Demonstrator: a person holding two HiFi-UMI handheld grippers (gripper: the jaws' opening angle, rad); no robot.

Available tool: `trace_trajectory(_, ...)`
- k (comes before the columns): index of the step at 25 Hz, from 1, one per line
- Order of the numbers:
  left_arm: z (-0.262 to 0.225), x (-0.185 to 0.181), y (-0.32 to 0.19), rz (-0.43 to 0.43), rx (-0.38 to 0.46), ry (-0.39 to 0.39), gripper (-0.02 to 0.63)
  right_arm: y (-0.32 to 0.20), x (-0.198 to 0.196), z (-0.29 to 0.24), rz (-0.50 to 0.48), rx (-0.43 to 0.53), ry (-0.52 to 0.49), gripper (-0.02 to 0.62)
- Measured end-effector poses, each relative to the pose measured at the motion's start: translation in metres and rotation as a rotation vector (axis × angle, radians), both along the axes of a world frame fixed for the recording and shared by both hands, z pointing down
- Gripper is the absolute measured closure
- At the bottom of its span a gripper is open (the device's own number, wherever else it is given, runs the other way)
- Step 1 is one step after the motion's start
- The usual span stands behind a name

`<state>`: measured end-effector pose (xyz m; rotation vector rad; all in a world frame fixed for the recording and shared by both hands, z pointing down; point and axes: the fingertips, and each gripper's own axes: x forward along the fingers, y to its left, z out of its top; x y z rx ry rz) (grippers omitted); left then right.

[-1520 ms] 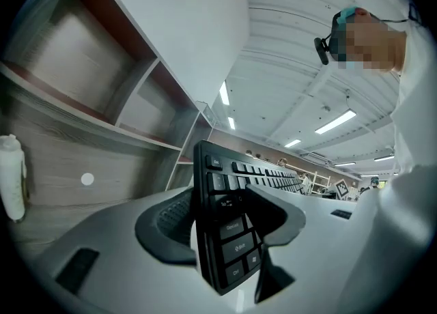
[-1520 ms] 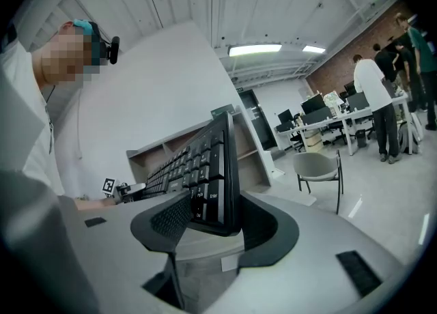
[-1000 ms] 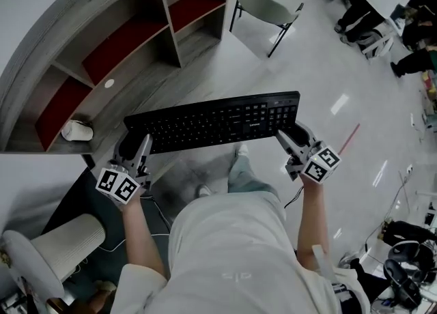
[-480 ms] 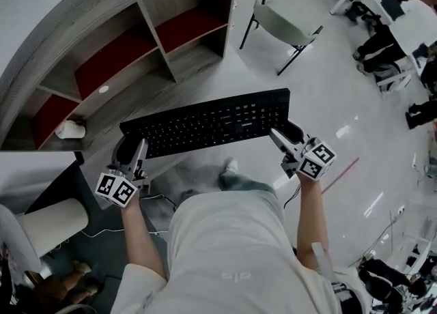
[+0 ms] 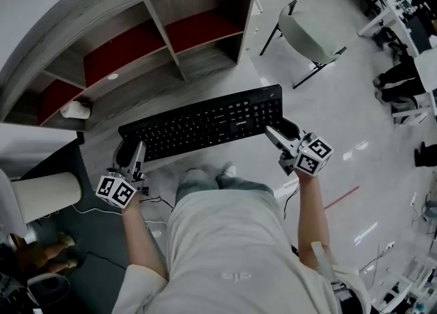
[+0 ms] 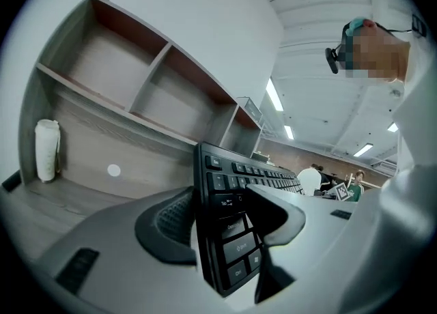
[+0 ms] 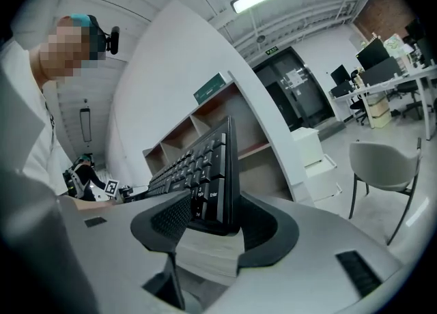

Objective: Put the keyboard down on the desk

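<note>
well, from the head view first: one black keyboard (image 5: 205, 123), a long flat slab with rows of small square keys, hangs level over the pale floor, held at both ends and not resting on the desk (image 5: 147, 91). two grippers carry it. the left gripper (image 5: 130, 152) is clamped on the end at 9 o'clock, the right gripper (image 5: 280, 132) on the end at 3 o'clock. each bears one cube with square black-and-white markers. the desk, curved and of grey grained wood, sweeps from 9 to 12 o'clock beyond the keyboard. three of its compartments (image 5: 126, 43) show red backs. one white cup (image 5: 76, 108) sits on the desk at 10 o'clock, and one chair (image 5: 307, 39) with a pale rounded shell and thin black legs stands at 1 o'clock.

next, the left gripper view: both jaws stand fairly wide and press on the keyboard's short end, which fills the gap edge-on. the two dark pads (image 6: 167, 220) are ribbed and curved, set in smooth grey plastic. the cup stands at 9 o'clock, cylindrical.

last, the right gripper view: again two jaws, wide, closed on the keyboard's other end, keys facing 9 o'clock. its dimpled pad sits against the key side. the chair shows at 3 o'clock.
</note>
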<state>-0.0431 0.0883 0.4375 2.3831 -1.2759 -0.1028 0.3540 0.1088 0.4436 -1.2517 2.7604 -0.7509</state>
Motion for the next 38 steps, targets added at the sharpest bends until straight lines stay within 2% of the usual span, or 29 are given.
trace_trajectory(6,0.011,-0.036,0.007,-0.107,-0.048,0.002,0.382,-0.028,-0.037,0.017,-0.096,-0.034,-0.018,0.36)
trace_trajectory(15,0.04,-0.102,0.003,-0.195,-0.097,0.034,0.382,-0.069,-0.105,0.037,-0.194,-0.084,0.003,0.36)
trace_trajectory(20,0.064,-0.145,-0.019,-0.197,-0.139,0.043,0.38,-0.101,-0.149,0.052,-0.208,-0.114,0.027,0.359)
trace_trajectory(26,0.092,-0.19,-0.039,-0.192,-0.201,0.05,0.382,-0.115,-0.194,0.083,-0.201,-0.175,0.024,0.359)
trace_trajectory(38,0.156,-0.252,-0.069,-0.154,-0.339,0.075,0.382,-0.131,-0.256,0.143,-0.15,-0.301,0.014,0.359)
